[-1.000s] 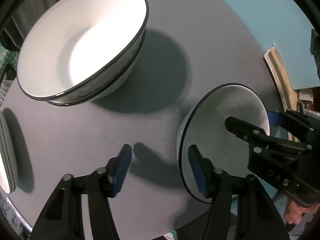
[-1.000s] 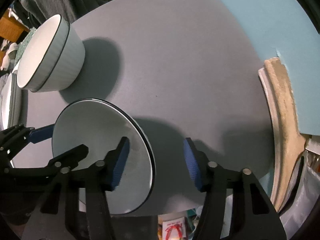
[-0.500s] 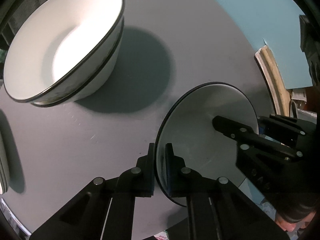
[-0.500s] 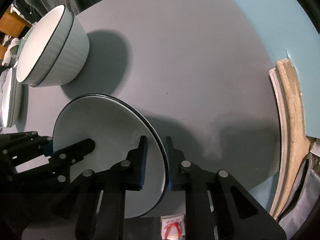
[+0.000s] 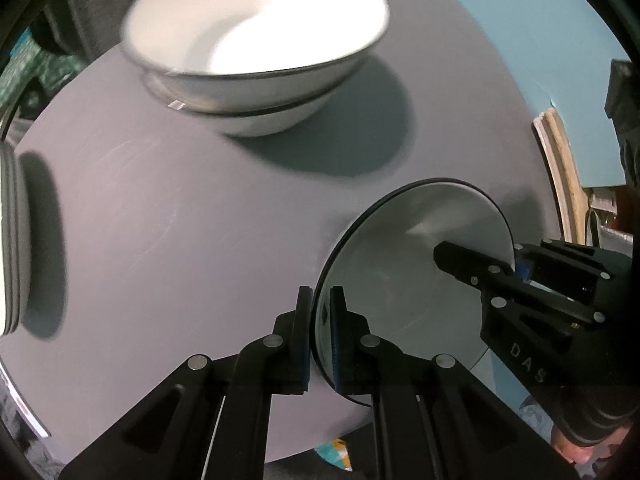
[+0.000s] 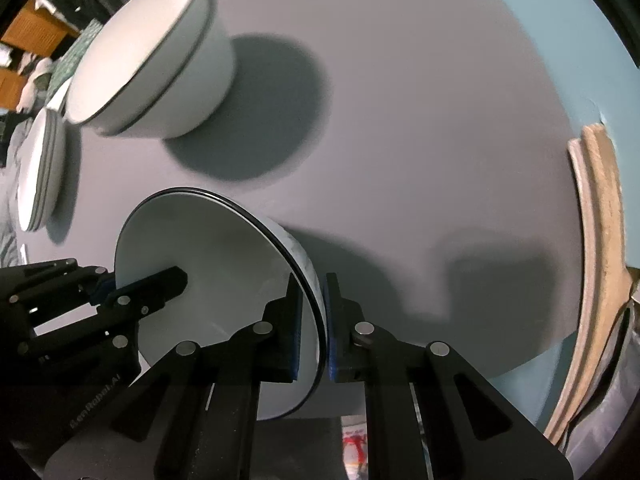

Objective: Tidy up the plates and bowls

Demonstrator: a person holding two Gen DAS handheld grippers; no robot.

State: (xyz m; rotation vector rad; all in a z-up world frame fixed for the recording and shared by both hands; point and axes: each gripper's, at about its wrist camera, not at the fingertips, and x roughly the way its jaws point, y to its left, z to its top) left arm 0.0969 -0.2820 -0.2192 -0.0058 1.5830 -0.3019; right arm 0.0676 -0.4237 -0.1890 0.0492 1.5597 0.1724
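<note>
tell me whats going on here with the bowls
A person is holding one white bowl with both tools at once: the left tool is shut on its rim on one side, the right tool on the opposite side. Farther back on the grey table sit two nested bowls, and a stack of plates lies beyond them. The gripped bowl likely joins the nested pair next.

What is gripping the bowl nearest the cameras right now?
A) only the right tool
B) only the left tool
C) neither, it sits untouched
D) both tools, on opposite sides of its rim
D: the left gripper pinches one side of the bowl rim, and the right gripper pinches the opposite side.
</note>
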